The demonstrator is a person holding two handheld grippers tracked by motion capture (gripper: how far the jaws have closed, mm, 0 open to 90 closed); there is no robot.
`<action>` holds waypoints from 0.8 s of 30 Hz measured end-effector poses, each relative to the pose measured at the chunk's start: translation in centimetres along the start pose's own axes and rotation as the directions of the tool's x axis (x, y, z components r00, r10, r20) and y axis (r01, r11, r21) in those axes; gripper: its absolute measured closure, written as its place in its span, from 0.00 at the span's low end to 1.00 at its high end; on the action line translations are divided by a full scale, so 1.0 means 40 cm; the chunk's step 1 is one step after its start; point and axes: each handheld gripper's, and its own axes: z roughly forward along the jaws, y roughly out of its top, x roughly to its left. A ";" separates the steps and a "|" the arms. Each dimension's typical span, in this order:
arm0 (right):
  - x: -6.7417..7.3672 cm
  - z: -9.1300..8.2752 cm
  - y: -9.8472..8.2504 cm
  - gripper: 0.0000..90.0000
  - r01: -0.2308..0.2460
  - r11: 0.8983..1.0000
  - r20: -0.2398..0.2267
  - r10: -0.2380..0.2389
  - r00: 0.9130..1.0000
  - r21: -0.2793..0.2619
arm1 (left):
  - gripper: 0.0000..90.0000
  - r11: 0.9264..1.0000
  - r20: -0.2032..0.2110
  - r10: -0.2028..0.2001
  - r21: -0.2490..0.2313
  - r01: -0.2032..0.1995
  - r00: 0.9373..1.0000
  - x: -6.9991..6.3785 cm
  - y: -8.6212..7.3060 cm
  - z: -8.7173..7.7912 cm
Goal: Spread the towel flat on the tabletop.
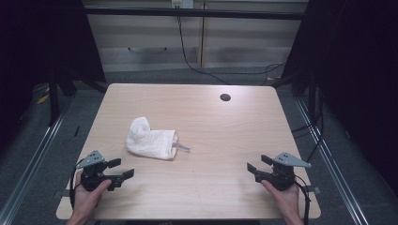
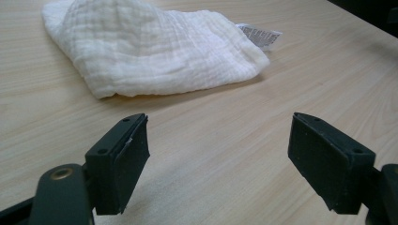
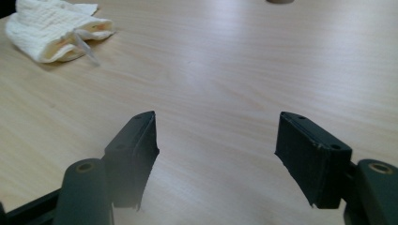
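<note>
Currently: white cloth (image 1: 151, 140) bunched on surface (image 1: 216, 136), left of centre. Left gripper (image 1: 121, 169) just near cloth, fingers (image 2: 119, 159) wide apart, empty. Right gripper (image 1: 253, 165) well apart, fingers (image 3: 312, 157) spread, empty.

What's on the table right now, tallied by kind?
Crumpled white gauze cloth with a sewn-in tag: 1
Black two-jaw grippers, both open and empty: 2, left gripper, right gripper
Round dark hole in the light wooden table top: 1
Total: 4
</note>
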 end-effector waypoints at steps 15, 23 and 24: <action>0.015 0.008 0.003 0.30 0.013 0.999 -0.060 -0.011 0.998 0.044 | 0.30 0.998 0.002 0.033 0.044 -0.033 0.999 -0.002 0.020 0.004; 0.025 0.007 0.004 0.29 0.005 0.999 -0.099 0.000 0.995 0.051 | 0.38 0.999 -0.013 0.031 0.040 -0.030 0.999 0.001 0.058 0.000; 0.028 0.006 0.006 0.29 0.010 0.999 -0.101 -0.005 0.995 0.048 | 0.38 0.999 0.008 0.036 0.037 -0.037 0.999 0.003 0.064 -0.001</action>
